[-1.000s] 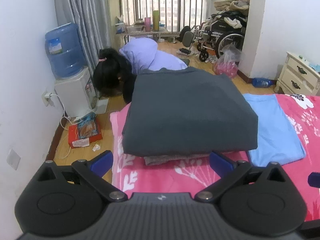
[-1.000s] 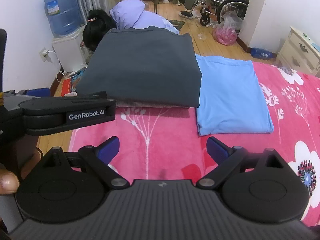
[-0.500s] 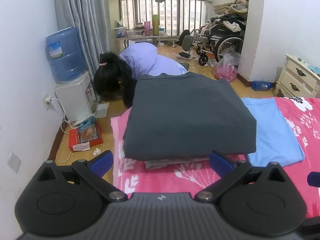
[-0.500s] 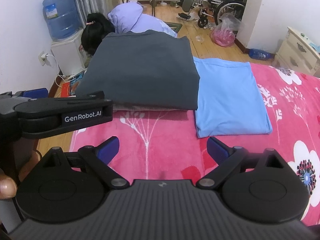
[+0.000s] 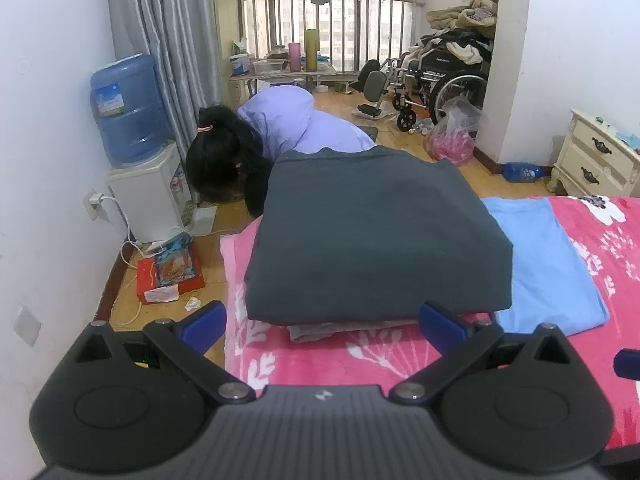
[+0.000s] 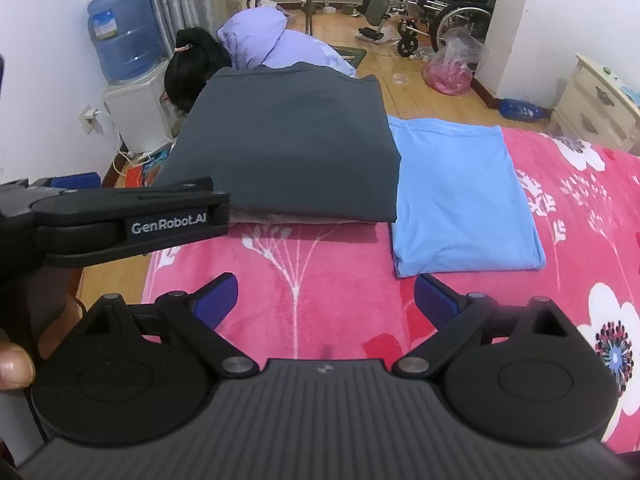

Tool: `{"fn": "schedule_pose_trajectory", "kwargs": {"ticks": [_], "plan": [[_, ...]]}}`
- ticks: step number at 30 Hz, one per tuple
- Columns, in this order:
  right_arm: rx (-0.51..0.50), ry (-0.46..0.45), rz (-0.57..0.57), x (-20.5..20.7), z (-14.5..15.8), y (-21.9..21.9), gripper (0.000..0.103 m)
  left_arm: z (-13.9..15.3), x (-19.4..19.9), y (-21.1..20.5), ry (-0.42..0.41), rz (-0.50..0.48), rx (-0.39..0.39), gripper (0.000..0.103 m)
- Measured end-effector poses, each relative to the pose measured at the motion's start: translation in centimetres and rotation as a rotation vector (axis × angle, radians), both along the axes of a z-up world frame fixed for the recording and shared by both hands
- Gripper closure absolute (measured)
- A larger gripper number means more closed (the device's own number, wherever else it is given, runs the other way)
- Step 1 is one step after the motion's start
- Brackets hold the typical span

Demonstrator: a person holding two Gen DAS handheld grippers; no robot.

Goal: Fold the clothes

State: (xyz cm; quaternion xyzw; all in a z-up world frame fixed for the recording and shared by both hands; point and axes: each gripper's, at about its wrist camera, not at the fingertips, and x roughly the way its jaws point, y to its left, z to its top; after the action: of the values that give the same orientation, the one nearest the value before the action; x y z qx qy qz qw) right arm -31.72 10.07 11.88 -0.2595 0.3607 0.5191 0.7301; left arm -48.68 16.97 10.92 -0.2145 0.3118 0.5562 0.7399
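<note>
Left wrist view: left gripper (image 5: 322, 322) was wide open, empty, just short of the dark grey folded garment (image 5: 376, 236), a neat smooth slab on a greyish-brown piece (image 5: 344, 328), on the pink floral blanket (image 5: 320, 360). Right wrist view: right gripper (image 6: 325, 300) was wide open, empty; folded light blue garment (image 6: 460, 196) lay flat, touching the grey garment's right edge.

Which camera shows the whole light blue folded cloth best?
The right wrist view: the light blue folded cloth lies there almost whole on the pink flowered blanket, only its left edge tucked beside the dark grey folded garment. The left wrist view shows less, since the grey garment hides its left part.
</note>
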Motion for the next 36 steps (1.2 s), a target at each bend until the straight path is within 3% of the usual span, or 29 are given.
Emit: {"fn": "schedule_pose_trajectory", "kwargs": {"ticks": [11, 16, 36], "plan": [[-0.006, 0.003, -0.002, -0.3, 0.2, 0.6, 0.008, -0.8, -0.1, 0.6, 0.018, 0.012, -0.02, 0.0], [0.022, -0.066, 0.018, -1.0, 1.0, 1.0, 0.007, -1.1, -0.3, 0.8, 0.022, 0.021, -0.026, 0.0], [0.008, -0.033, -0.052, 0.2, 0.5, 0.7, 0.007, -0.6, -0.8, 0.9, -0.014, 0.047, -0.028, 0.0]]}}
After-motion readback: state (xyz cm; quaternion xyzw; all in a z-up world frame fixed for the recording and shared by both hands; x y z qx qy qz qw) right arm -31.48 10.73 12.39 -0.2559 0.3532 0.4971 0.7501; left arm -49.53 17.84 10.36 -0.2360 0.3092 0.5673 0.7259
